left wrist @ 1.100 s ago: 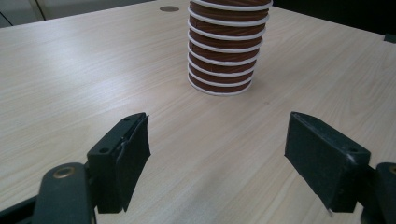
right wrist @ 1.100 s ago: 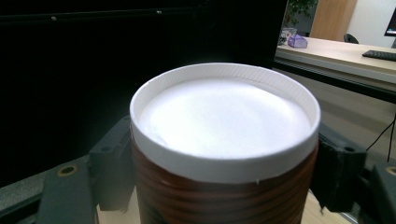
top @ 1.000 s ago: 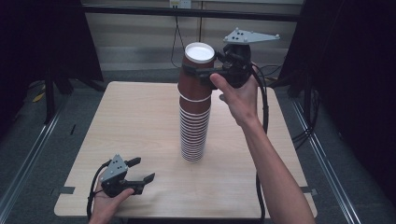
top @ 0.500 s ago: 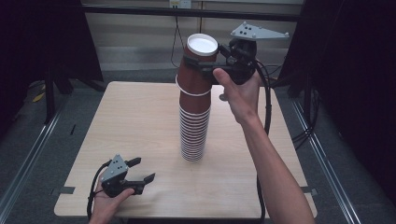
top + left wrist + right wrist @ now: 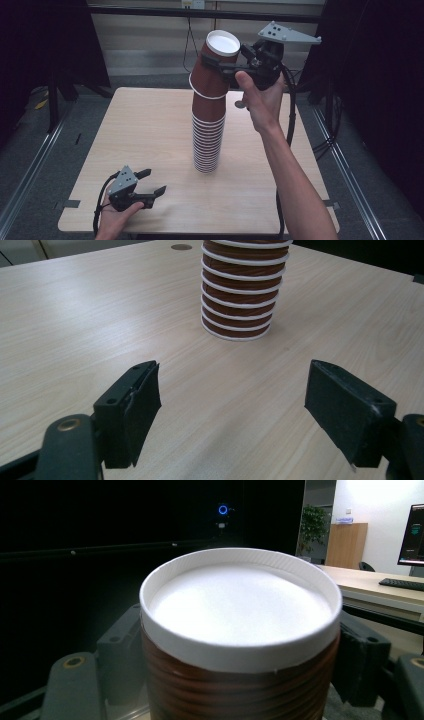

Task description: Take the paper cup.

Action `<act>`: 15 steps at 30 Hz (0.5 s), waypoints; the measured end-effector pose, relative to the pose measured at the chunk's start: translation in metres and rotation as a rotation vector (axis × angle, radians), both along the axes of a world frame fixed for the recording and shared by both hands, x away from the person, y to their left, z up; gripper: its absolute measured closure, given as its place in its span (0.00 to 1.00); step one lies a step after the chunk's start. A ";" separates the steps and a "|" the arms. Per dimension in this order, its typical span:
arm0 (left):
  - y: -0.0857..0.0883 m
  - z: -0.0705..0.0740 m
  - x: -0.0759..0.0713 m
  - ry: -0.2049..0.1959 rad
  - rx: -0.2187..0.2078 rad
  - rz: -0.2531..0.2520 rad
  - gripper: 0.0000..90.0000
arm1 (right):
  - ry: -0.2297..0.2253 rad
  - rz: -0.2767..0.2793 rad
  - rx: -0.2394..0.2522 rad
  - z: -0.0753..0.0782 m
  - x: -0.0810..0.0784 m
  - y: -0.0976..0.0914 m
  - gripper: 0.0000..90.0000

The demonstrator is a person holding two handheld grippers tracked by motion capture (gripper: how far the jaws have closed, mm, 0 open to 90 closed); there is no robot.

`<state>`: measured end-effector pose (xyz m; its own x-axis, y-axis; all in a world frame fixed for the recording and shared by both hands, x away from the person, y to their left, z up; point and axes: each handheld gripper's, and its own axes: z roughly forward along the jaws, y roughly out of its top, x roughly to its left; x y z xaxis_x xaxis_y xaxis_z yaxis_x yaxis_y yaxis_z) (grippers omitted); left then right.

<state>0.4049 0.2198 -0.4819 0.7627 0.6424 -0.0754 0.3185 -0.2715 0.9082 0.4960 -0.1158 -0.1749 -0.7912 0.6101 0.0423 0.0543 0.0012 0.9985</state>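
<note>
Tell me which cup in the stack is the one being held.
The top cup. The right tool is shut on it and it sits raised and tilted, its brown wall exposed, while the stack below shows only close white rims.

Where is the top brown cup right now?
In the high view, the top cup is held tilted in the right gripper, its base still nested over the stack at the table's middle.

Cups (image 5: 206,135) brown, white rims; table (image 5: 140,130) pale wood grain; fingers (image 5: 132,407) black.
</note>
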 end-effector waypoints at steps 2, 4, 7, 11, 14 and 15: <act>-0.001 0.000 0.001 0.003 -0.007 0.005 0.24 | -0.002 -0.004 0.006 0.001 -0.002 0.000 0.26; -0.001 0.000 0.001 -0.002 0.003 0.000 0.24 | -0.008 -0.004 0.009 0.002 -0.003 -0.001 0.26; -0.002 0.000 0.001 -0.001 0.008 -0.001 0.24 | -0.012 -0.004 0.023 0.003 -0.004 -0.006 0.26; -0.001 0.000 0.001 -0.005 0.007 0.002 0.24 | -0.016 -0.010 0.035 0.006 -0.008 -0.013 0.26; -0.002 0.000 0.002 0.003 0.005 0.007 0.24 | -0.017 -0.015 0.040 0.006 -0.009 -0.016 0.26; -0.002 0.000 0.002 0.006 0.004 0.009 0.24 | -0.018 -0.023 0.045 0.006 -0.011 -0.019 0.26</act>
<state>0.4074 0.2178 -0.4823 0.7565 0.6494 -0.0773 0.3262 -0.2723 0.9053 0.4852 -0.1349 -0.1685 -0.7781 0.6257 0.0561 0.0363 -0.0444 0.9984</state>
